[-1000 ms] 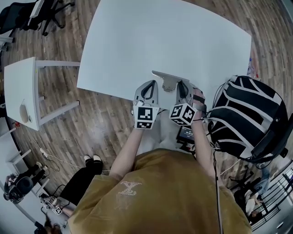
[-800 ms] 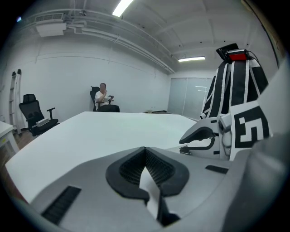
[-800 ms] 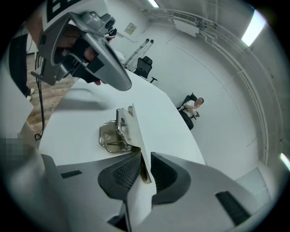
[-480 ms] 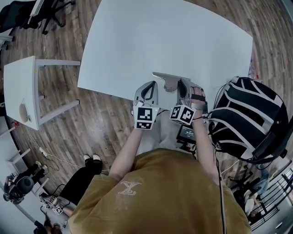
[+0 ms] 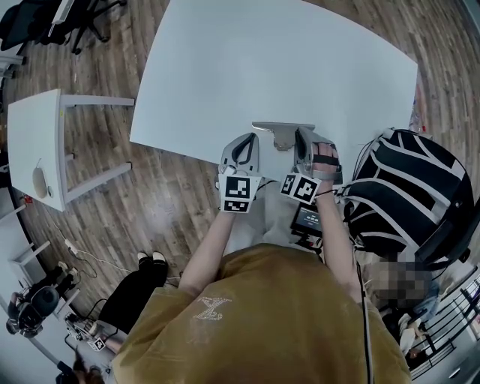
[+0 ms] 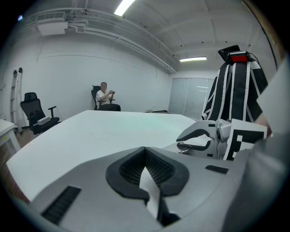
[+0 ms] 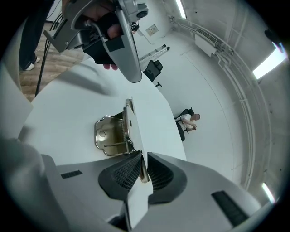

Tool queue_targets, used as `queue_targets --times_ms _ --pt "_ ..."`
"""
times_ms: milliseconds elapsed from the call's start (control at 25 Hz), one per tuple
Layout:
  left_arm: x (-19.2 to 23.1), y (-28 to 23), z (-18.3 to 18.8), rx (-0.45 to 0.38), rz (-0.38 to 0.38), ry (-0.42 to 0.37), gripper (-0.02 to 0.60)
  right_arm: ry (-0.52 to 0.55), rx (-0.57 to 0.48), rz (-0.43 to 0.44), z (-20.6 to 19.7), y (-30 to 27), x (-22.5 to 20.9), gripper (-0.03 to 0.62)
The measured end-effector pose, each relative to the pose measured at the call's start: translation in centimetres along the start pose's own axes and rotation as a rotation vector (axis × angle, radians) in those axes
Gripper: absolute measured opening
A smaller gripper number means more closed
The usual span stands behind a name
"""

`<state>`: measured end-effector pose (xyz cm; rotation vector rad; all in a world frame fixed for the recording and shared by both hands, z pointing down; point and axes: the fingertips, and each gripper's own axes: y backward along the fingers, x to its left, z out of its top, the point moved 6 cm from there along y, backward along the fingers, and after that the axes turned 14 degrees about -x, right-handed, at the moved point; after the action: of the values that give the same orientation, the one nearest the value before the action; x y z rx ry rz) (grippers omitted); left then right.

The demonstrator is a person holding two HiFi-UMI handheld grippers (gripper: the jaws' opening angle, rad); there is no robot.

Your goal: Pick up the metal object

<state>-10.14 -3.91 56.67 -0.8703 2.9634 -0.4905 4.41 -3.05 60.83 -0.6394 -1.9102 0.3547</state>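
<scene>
The metal object (image 5: 282, 133) is a shiny piece with a flat plate and a small dished part, near the front edge of the white table (image 5: 285, 67). In the right gripper view its plate (image 7: 130, 121) stands edge-on and the dished part (image 7: 109, 134) lies to its left. My right gripper (image 7: 142, 171) is shut on the plate's near edge; in the head view this gripper (image 5: 303, 147) sits just right of the object. My left gripper (image 5: 244, 148) hangs beside it on the left, jaws shut on nothing (image 6: 147, 176).
A small white side table (image 5: 34, 150) stands to the left, with office chairs (image 5: 45, 22) beyond it. A black-and-white striped bag (image 5: 409, 195) sits at the right by the table's corner. A seated person (image 6: 107, 97) is far across the room.
The right gripper has turned slightly and reaches a little further over the table edge, still clamped on the metal object. The left gripper has hardly moved.
</scene>
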Motion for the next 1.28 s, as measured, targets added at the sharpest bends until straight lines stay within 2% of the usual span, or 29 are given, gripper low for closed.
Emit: queue_targets --times_ms 200,480,720,1000,1280 --pt "-0.1 0.4 -0.4 0.013 0.002 0.001 0.006 0.050 -0.017 -0.003 0.2 -0.5 0.0 0.046" --pt "0.1 0.2 -0.4 0.020 0.013 0.012 0.008 0.084 -0.032 0.080 0.9 -1.7 -0.8 0.044" --pt "0.1 -0.3 -0.1 0.015 0.012 0.016 0.006 0.138 -0.051 0.105 0.8 -1.9 -0.9 0.021" --pt "1.1 -0.2 -0.1 0.022 0.034 0.017 0.006 0.039 -0.049 0.151 1.2 -2.2 -1.6 0.012" --pt "1.0 -0.2 -0.1 0.025 0.045 0.022 0.006 -0.112 -0.059 0.148 1.1 -1.5 -2.4 0.008"
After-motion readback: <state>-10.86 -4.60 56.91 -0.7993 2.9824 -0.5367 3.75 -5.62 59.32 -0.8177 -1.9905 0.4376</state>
